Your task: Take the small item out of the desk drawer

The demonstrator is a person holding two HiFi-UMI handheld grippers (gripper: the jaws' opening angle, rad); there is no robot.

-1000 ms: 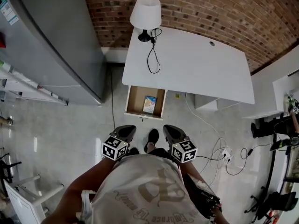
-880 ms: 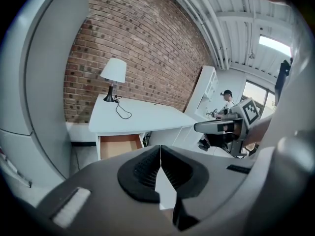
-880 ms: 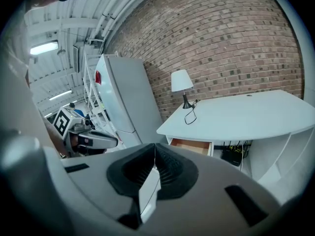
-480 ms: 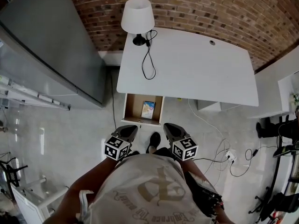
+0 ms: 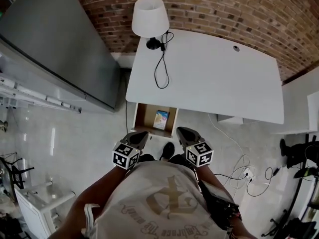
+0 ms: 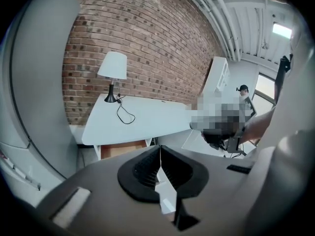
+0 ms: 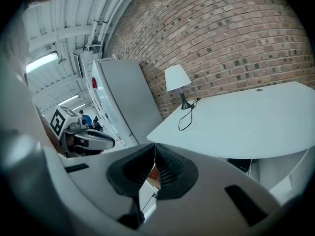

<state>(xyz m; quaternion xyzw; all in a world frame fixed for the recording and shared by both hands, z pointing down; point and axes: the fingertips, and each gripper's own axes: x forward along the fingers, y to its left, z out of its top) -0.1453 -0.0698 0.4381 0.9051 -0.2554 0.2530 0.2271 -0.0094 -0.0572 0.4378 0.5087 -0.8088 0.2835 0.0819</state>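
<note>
The white desk (image 5: 209, 78) has its drawer (image 5: 144, 118) pulled open under the left end, showing a brown inside. A small blue and yellow item (image 5: 161, 119) lies in the drawer's right half. My left gripper (image 5: 140, 135) is held low in front of the drawer, just short of its front edge, with the jaws shut and nothing between them. My right gripper (image 5: 181, 131) hangs beside it to the right, also shut and empty. The left gripper view shows the shut jaws (image 6: 160, 150) and the open drawer (image 6: 123, 149) beyond them. The right gripper's jaws (image 7: 154, 147) point along the desk's side.
A white table lamp (image 5: 150, 18) stands at the desk's back left, its black cord (image 5: 160, 63) trailing over the top. A tall grey cabinet (image 5: 55, 49) stands left of the desk. Cables and a power strip (image 5: 244, 173) lie on the floor at the right. A brick wall (image 5: 224, 9) is behind.
The desk and drawer have drawn a little nearer to the grippers in the head view. Both grippers have stayed shut and side by side.
</note>
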